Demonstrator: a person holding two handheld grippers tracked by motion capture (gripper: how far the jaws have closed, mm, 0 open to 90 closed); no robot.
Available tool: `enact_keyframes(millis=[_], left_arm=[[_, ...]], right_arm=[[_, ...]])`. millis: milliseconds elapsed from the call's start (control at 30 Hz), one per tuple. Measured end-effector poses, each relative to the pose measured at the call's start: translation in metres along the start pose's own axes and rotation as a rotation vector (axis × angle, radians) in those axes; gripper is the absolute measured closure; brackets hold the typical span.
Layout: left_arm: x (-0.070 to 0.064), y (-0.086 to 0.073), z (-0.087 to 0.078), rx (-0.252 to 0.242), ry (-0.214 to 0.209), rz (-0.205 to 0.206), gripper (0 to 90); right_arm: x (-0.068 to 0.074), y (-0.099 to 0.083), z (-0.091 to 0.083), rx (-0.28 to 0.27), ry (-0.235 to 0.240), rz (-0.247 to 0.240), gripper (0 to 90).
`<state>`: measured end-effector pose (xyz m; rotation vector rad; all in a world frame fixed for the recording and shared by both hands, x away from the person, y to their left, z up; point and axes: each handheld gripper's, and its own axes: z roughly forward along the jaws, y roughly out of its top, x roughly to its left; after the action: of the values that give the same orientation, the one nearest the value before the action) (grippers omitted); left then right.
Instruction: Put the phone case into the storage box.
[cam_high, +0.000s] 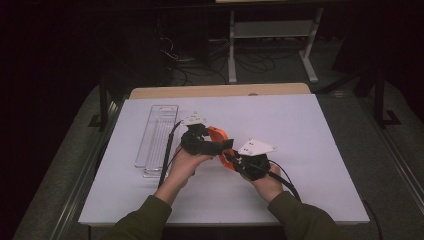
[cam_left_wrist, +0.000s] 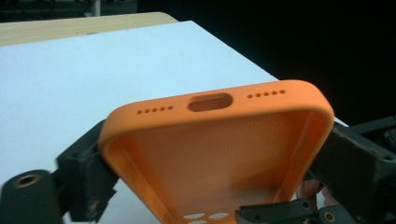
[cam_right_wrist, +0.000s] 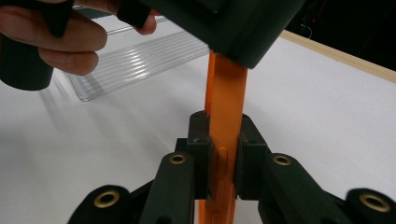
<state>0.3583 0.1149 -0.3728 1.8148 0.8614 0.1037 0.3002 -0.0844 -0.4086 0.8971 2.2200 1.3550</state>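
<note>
In the right gripper view, the right tool (cam_right_wrist: 223, 158) pinches the orange case's (cam_right_wrist: 227, 93) edge.

White tabletop (cam_high: 310, 150) on a wooden board, board's far edge (cam_high: 220, 90) exposed. Clear ribbed tray (cam_high: 156, 135) lies lengthwise at left. Bkgd: metal frame legs (cam_high: 310, 55), approx. a tangle of cables (cam_high: 200, 65), dim.

The phone case (cam_left_wrist: 219, 140) is bright orange, its inner face finely dotted, with rows of small holes along one end. Both sets of tongs, left (cam_high: 200, 140) and right (cam_high: 234, 159), are black with brass-coloured rivets. The counter (cam_high: 300, 130) is white with a pale wood edge. The tray (cam_high: 156, 135) is clear and ribbed. The sleeves (cam_high: 145, 220) are olive green.
</note>
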Motion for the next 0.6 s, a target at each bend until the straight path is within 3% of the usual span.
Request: enact_keyframes(millis=[333, 367, 467, 533, 600], left_arm=[[-0.0009, -0.0002, -0.0009, -0.008, 0.004, 0.005, 13.3], [-0.0007, 0.0001, -0.0012, -0.010, 0.008, 0.025, 13.4], [-0.0030, 0.0001, -0.0014, -0.014, 0.010, 0.024, 13.9], [-0.0017, 0.0009, -0.0020, -0.016, 0.013, 0.061, 14.1], [-0.0027, 0.0012, -0.0022, -0.019, 0.015, 0.060, 14.3]], right_arm=[[-0.0002, -0.0001, 0.0000, 0.000, -0.002, 0.001, 77.8], [-0.0002, -0.0001, 0.0000, 0.000, -0.001, 0.001, 77.7], [-0.0001, 0.0000, -0.0001, -0.001, 0.000, 0.002, 77.5], [-0.0004, 0.0001, -0.0002, -0.002, 0.001, 0.001, 77.0], [-0.0005, 0.0003, -0.0005, -0.004, 0.002, 0.000, 76.7]])
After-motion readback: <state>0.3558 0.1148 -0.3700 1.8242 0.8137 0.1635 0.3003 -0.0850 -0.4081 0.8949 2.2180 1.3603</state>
